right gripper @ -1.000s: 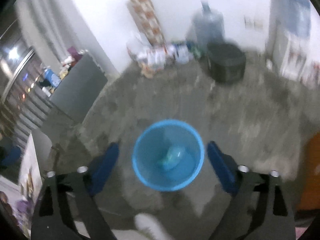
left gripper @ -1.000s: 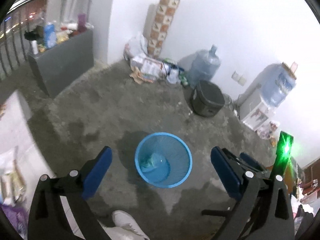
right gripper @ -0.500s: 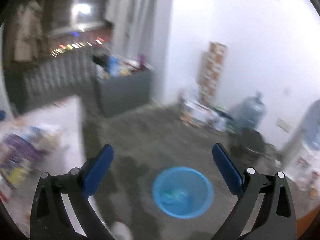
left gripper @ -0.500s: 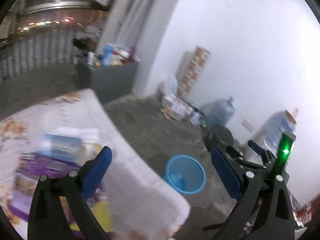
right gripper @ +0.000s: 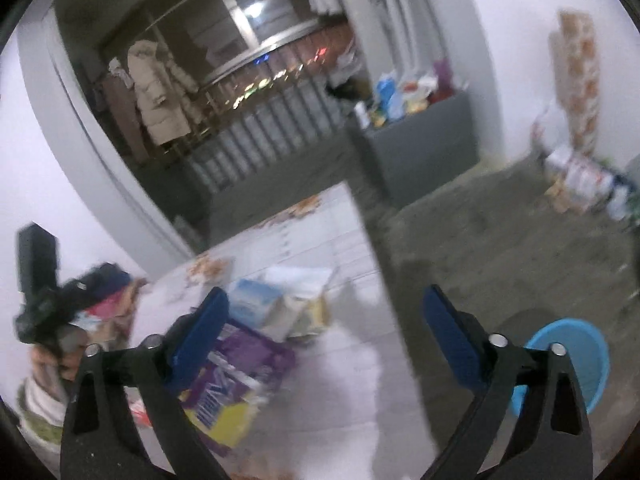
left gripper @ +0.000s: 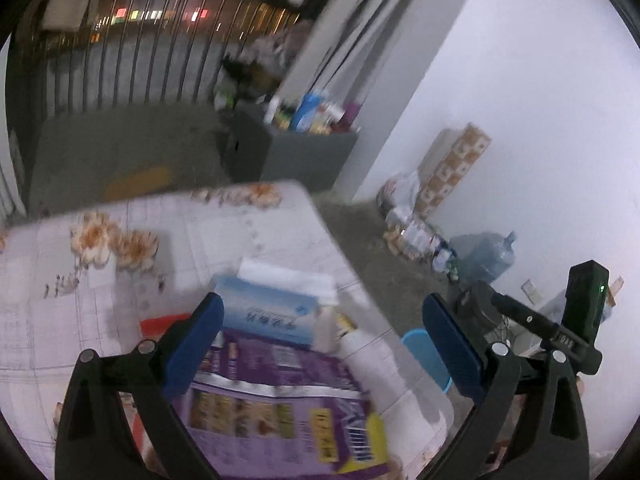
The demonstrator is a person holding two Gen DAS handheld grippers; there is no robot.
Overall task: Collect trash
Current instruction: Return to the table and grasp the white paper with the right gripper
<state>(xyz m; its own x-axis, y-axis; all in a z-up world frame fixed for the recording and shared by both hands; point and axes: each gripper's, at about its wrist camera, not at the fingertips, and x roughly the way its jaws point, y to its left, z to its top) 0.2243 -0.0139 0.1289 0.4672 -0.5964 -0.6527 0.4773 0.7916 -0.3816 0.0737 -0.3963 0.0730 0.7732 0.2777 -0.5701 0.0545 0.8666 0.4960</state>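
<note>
I have both tools aimed down over the counter (left gripper: 260, 240), which wears a white cloth printed with orange flowers. In the left wrist view my left hand-held gripper (left gripper: 320, 336) is spread wide with nothing between its blue pads (left gripper: 196, 332). Below it, near the counter's right edge, lies the trash: a light blue box (left gripper: 272, 312) at the back with white paper (left gripper: 288, 276) behind it, and a purple packet (left gripper: 280, 396) with a yellow corner in front, toward the near edge. Farther right, down on the concrete floor (left gripper: 384, 248) beyond that edge, the blue bin (left gripper: 424, 356) peeks out behind the right-hand pad.

In the right wrist view my right hand-held gripper (right gripper: 324, 328) is also released and empty; its jaws have just been narrowing a little, with nothing caught in them. The same blue box (right gripper: 256, 300) and purple packet (right gripper: 244, 364) sit left of centre on the counter (right gripper: 320, 228), blurred. At far right the bin (right gripper: 576, 360) stands on the floor (right gripper: 500, 248), well apart from the counter.
</note>
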